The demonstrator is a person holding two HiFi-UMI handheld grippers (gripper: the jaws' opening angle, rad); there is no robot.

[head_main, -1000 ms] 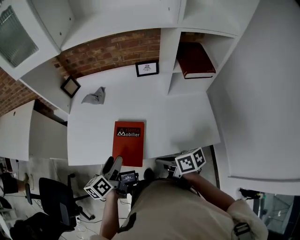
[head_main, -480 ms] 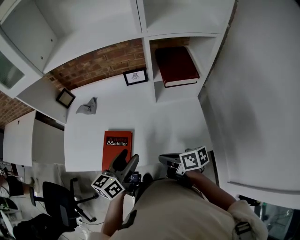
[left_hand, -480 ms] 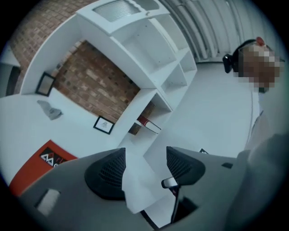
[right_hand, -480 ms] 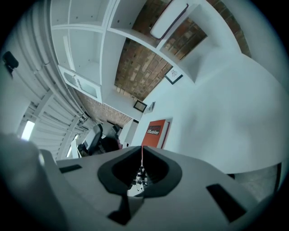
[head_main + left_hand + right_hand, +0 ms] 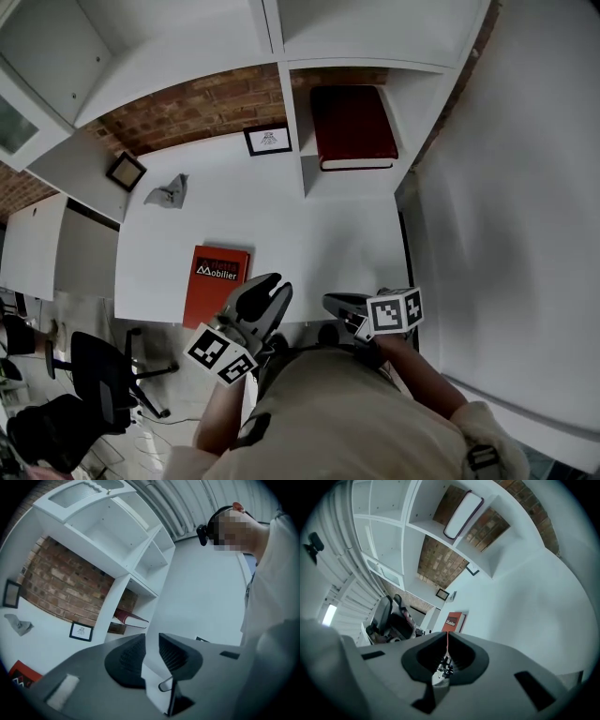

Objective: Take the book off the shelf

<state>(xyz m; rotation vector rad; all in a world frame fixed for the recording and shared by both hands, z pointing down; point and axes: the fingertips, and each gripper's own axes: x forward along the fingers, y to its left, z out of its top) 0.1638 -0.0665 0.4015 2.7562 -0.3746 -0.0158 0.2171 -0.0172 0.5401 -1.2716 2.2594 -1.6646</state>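
Note:
A dark red book (image 5: 352, 127) lies flat in the lower right shelf compartment; it also shows in the left gripper view (image 5: 129, 617) and, edge-on, in the right gripper view (image 5: 461, 513). An orange-red book (image 5: 214, 284) rests near the desk's front edge. My left gripper (image 5: 272, 289) hovers over that front edge beside the orange book, far from the shelf. Its jaws have just been closing, and a narrow empty gap remains (image 5: 152, 637). My right gripper (image 5: 333, 302) is at the desk's front edge, shut and empty (image 5: 446, 633).
On the white desk (image 5: 328, 244) stand a small framed picture (image 5: 268, 140) against the brick wall, a second frame (image 5: 125, 171) at the left and a grey crumpled object (image 5: 166, 192). A white wall rises at the right. An office chair (image 5: 98, 384) stands left of the person.
My left gripper has risen and moved forward over the desk's front edge, rolling as it went, and its jaws have narrowed. The right gripper has shifted a little. The shelf book sits more centred.

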